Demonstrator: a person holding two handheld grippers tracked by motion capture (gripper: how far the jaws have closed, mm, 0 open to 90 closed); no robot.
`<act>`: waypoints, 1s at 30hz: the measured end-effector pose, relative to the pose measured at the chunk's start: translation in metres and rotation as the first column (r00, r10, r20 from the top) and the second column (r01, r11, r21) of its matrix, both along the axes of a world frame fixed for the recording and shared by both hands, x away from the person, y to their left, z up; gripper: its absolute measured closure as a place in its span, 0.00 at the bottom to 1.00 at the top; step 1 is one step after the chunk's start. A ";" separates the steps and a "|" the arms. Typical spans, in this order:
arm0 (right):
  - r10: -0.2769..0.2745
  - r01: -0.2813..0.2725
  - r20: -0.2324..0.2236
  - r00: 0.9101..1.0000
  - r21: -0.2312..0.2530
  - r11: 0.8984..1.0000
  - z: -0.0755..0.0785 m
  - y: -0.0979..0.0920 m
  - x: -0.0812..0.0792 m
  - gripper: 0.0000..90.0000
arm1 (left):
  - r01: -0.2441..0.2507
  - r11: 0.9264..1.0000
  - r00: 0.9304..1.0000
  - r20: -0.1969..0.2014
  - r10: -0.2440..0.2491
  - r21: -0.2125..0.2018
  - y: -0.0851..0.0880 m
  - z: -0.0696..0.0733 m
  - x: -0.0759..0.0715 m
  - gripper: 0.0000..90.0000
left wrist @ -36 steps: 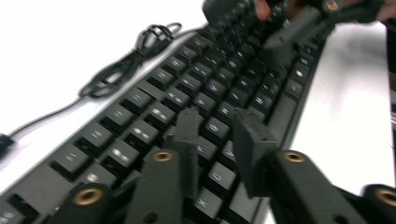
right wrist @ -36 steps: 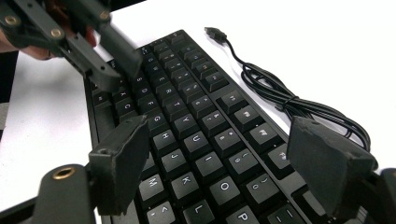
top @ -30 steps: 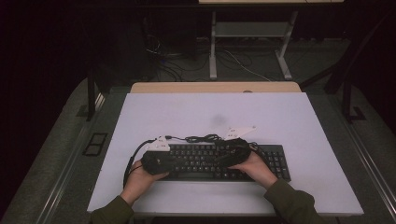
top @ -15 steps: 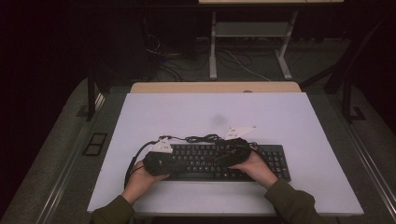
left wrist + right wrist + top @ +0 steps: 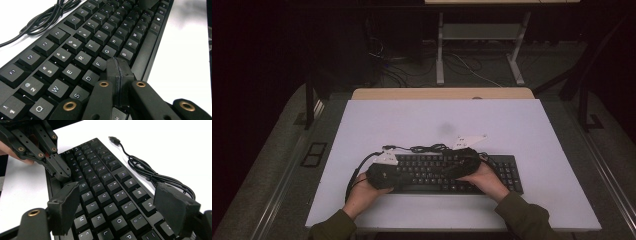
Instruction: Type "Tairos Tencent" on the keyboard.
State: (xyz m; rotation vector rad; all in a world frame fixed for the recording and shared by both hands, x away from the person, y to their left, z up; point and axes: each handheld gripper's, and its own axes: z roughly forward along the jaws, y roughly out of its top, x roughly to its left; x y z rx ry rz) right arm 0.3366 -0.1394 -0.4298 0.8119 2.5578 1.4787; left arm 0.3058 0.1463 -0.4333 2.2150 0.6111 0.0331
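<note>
A black keyboard point(image 5: 504, 175) lies near the front of the white table point(image 5: 437, 120). My left gripper point(image 5: 418, 173) comes in from the keyboard's left end. In the left gripper view it point(image 5: 119, 67) is shut with nothing between the pads, its tip resting just over the keys by F and G. My right gripper point(image 5: 446, 169) reaches in from the right. Its jaws point(image 5: 120, 205) stand wide open above the H to 0 keys and hold nothing. The right gripper view also shows the left gripper point(image 5: 61, 172) shut, with a hand behind it.
The keyboard's black cable point(image 5: 150, 176) lies bundled on the table behind the keys, its USB plug point(image 5: 113, 139) loose. From above the cable point(image 5: 427, 148) sits along the keyboard's far edge. A wooden strip point(image 5: 442, 93) borders the table's back. Table legs and wires stand beyond.
</note>
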 end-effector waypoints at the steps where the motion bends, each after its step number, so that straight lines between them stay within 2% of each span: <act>1: 0.000 0.000 -0.001 1.000 0.001 1.000 0.000 0.000 0.000 0.23 | 0.000 1.000 1.000 0.000 0.000 0.001 0.000 0.000 0.000 0.99; 15: -0.001 0.001 0.003 1.000 0.001 1.000 0.000 0.000 0.000 0.23 | 0.003 1.000 1.000 -0.002 -0.003 0.018 -0.001 -0.001 0.000 0.99; 19: -0.002 0.002 0.003 1.000 0.005 1.000 0.001 0.000 0.000 0.23 | -0.005 1.000 1.000 0.012 0.005 -0.002 0.000 0.003 0.000 0.99; 30: -0.004 0.004 -0.002 1.000 0.005 1.000 0.000 0.000 0.000 0.23 | -0.021 1.000 0.999 0.032 0.022 -0.020 0.005 0.008 0.002 1.00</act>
